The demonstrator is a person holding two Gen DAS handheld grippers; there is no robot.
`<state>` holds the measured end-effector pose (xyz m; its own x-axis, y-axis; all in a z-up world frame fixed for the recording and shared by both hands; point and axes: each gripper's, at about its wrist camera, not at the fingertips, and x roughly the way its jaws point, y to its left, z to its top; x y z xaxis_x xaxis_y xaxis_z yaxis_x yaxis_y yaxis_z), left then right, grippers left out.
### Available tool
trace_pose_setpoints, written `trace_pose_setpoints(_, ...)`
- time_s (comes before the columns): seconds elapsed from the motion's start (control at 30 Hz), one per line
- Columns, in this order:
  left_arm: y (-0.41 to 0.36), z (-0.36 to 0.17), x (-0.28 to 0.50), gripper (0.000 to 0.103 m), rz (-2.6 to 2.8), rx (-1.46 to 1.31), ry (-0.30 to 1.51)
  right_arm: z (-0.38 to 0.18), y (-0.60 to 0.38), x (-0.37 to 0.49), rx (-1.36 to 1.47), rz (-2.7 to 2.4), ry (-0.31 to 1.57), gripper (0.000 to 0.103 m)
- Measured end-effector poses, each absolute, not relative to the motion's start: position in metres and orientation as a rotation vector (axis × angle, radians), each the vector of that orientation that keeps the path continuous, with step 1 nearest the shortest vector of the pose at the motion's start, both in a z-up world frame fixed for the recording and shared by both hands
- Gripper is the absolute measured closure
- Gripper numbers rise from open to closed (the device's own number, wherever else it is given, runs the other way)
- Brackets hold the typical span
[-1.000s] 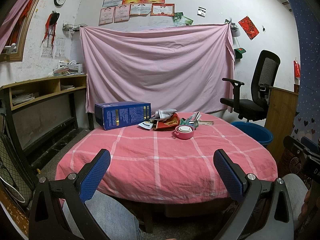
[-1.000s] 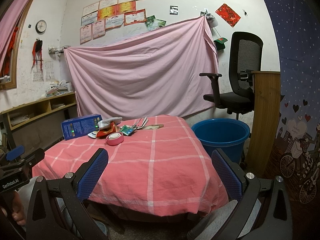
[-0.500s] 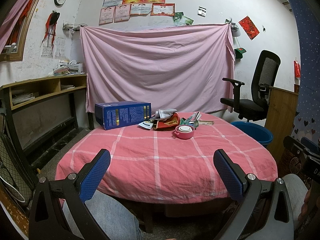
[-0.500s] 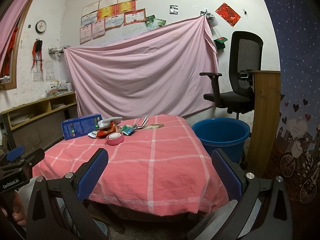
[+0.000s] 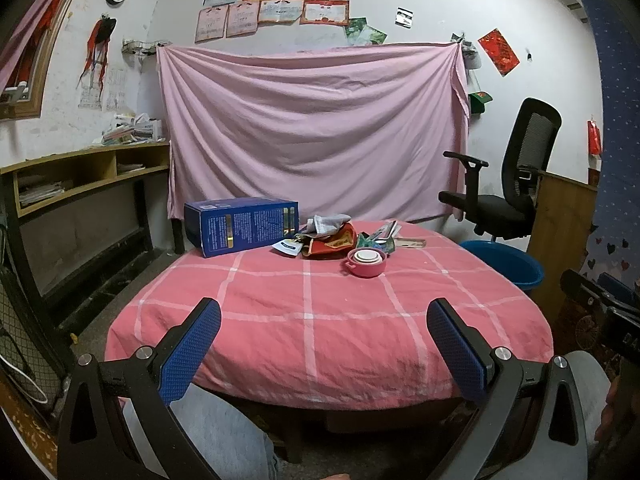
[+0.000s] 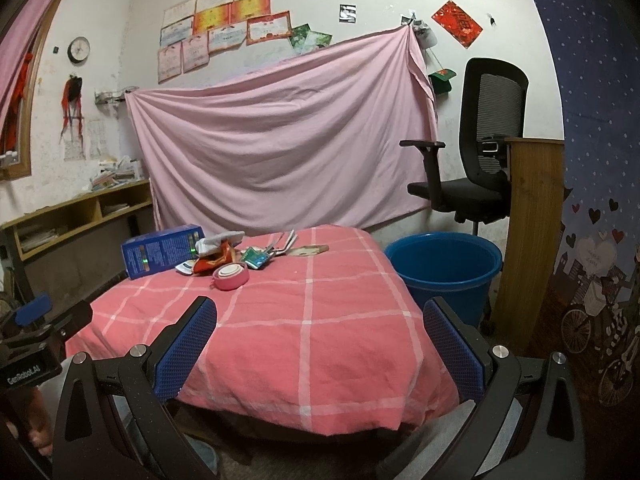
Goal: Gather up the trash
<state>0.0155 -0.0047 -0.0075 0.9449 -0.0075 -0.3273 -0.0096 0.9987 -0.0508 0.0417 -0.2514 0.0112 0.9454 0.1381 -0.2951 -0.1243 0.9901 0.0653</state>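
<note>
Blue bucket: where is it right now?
In the right wrist view the blue bucket stands on the floor at the table's right side, in front of the office chair and beside the wooden panel.

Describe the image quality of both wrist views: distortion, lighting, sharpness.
Left wrist view: strong fisheye bending, dark vignetted corners, dim even light, pink sheet sharp. Right wrist view: same barrel warp tilting the sheet, blue bucket crisp, no glare or motion blur.

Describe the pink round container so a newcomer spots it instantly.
Start at the table with the pink checked cloth. Near its far side lies a litter pile beside a blue box. The pink round container sits just in front: the only round, rigid item, with a white centre.
</note>
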Motion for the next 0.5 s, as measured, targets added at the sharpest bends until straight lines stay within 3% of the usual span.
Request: trace_pose_setpoints(0.5,0.008,0.015,0.054,0.002,0.055,-0.104,0.294,0.029,-0.25,0.078,0.036,0.119,0.305,0.0)
